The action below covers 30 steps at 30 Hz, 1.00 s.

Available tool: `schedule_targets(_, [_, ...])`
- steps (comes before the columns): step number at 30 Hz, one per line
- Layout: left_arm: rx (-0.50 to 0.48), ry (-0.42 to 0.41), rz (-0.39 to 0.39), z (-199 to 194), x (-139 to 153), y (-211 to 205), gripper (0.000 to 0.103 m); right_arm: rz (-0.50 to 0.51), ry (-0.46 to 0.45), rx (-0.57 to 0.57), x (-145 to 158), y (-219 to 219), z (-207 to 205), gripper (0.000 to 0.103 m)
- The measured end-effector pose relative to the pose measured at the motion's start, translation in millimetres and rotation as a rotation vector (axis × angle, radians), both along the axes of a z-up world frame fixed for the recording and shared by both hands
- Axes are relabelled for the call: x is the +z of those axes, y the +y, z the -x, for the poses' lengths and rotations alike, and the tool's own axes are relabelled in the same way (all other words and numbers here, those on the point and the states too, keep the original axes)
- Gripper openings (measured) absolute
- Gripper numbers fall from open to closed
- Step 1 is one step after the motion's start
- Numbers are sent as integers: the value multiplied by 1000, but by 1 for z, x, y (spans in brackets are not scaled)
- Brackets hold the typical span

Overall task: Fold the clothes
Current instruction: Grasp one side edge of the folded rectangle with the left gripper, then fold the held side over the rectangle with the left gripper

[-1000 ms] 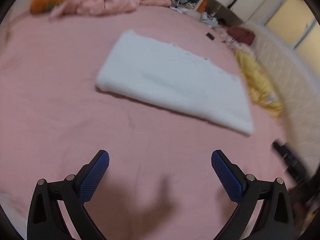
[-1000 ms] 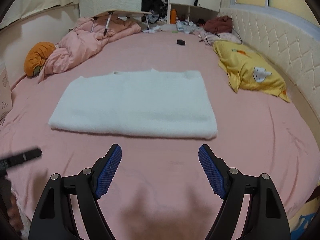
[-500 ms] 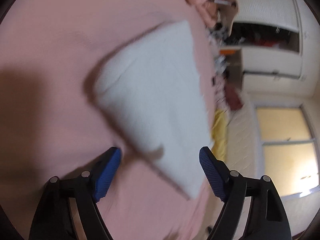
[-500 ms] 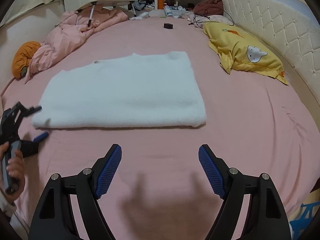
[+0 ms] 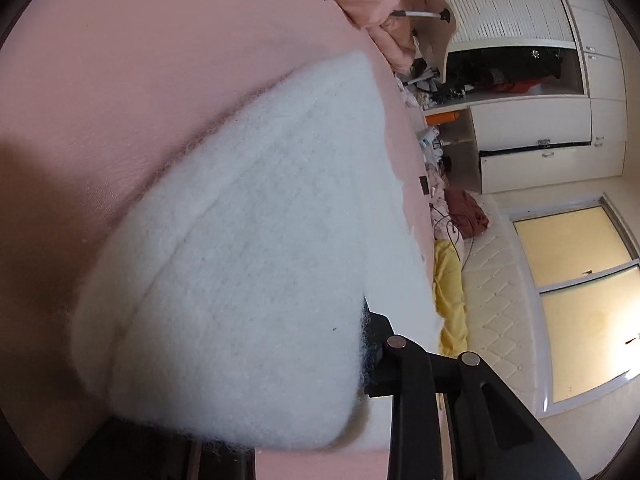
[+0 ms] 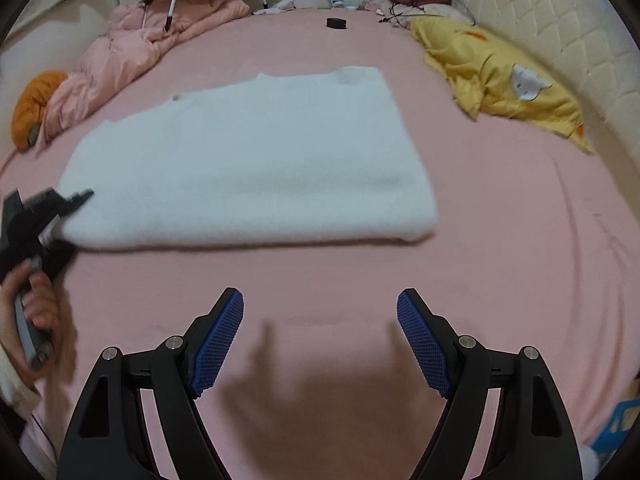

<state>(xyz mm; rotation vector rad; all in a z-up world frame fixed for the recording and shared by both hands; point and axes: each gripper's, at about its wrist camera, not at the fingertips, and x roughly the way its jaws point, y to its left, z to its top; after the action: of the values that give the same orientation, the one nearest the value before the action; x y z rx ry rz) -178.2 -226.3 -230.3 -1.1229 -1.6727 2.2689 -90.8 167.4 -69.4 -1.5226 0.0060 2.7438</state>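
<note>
Soft cloth all round, hard matt plastic on the tools.
The white garment (image 6: 248,160) is thick, fuzzy fleece, fibres fraying at its near edge; the pink sheet (image 6: 500,240) under it is smooth matt cloth, faintly creased. The right gripper (image 6: 320,340) shows matt black plastic arms, ribbed blue pads (image 6: 424,344), shiny metal pins. Far right, the headboard (image 6: 560,32) looks quilted and slightly glossy.
</note>
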Motion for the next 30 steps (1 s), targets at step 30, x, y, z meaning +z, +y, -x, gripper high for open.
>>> schedule_targets(30, [-52,-9,-20,-6,-6,0,26,-37,202,38,-47,-65,155,92])
